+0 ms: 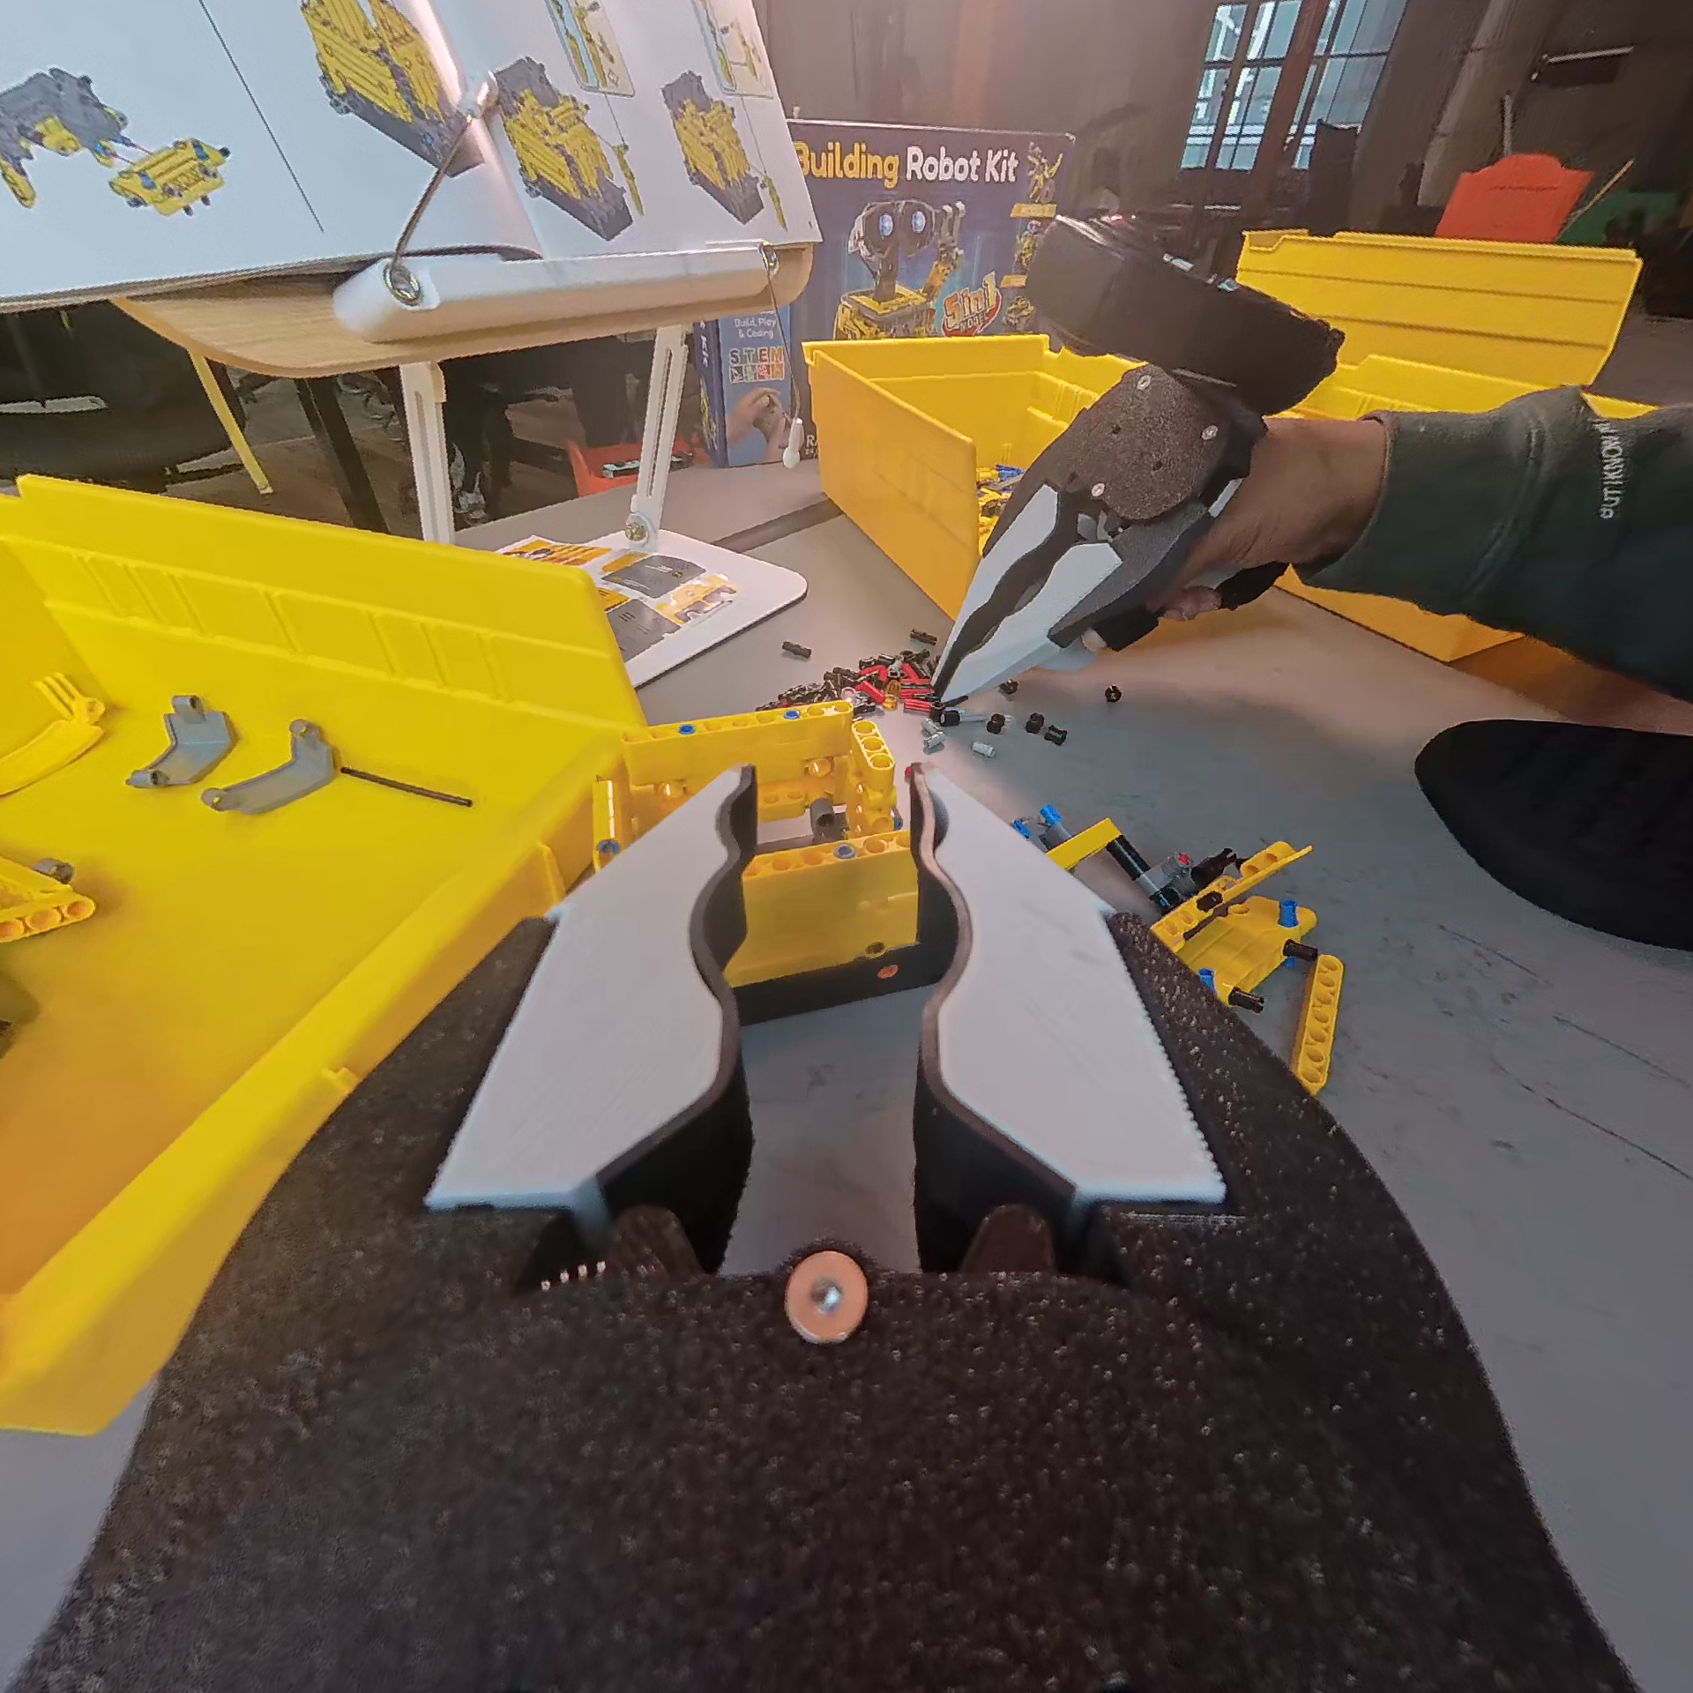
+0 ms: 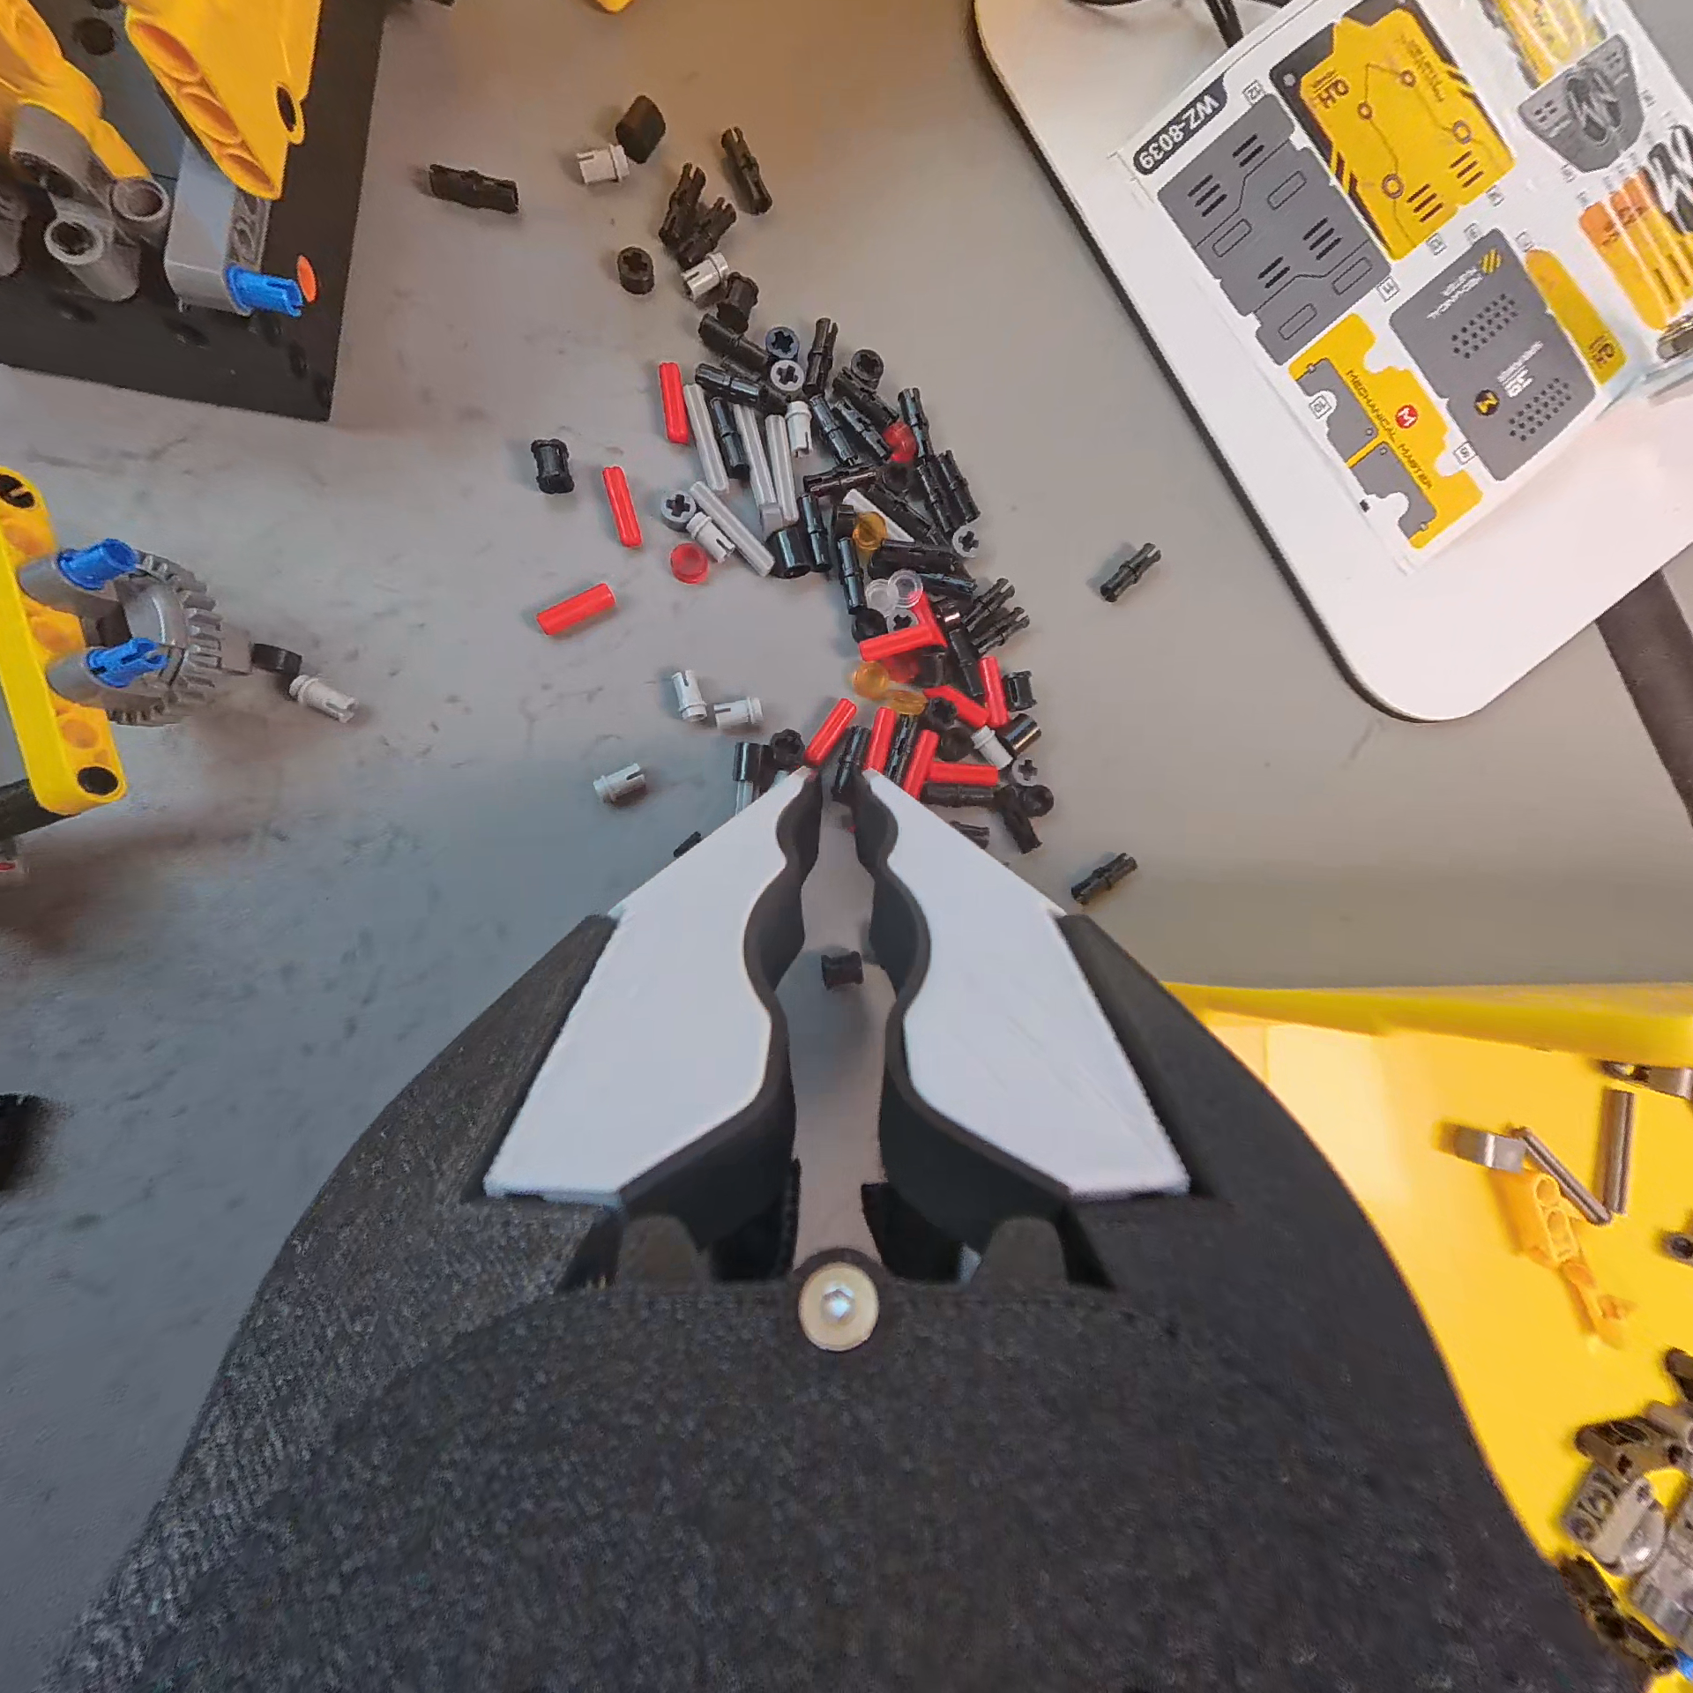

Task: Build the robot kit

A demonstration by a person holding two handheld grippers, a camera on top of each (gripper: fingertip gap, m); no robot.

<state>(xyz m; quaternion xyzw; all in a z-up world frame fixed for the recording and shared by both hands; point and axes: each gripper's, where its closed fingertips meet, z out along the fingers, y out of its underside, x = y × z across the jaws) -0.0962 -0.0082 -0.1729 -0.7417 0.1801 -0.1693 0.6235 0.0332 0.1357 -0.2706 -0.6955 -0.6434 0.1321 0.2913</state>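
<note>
Right wrist view: right gripper point(image 2: 835, 779), jaws narrowly parted, empty, tips at the scattered pile of small black, red and grey plastic pins point(image 2: 879, 550); the white-based stand point(image 2: 1283, 550) lies beyond. Left gripper point(image 1: 829, 779), jaws wide, straddles the yellow beam-built block assembly point(image 1: 824, 879) without gripping; a yellow plastic tray point(image 1: 275, 962) sits alongside.

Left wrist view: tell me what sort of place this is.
Probably a hobby or workshop table set up for building a toy brick robot. A kit box stands at the back, an instruction booklet sits on a stand, and yellow trays and loose pins cover the grey table.
</note>
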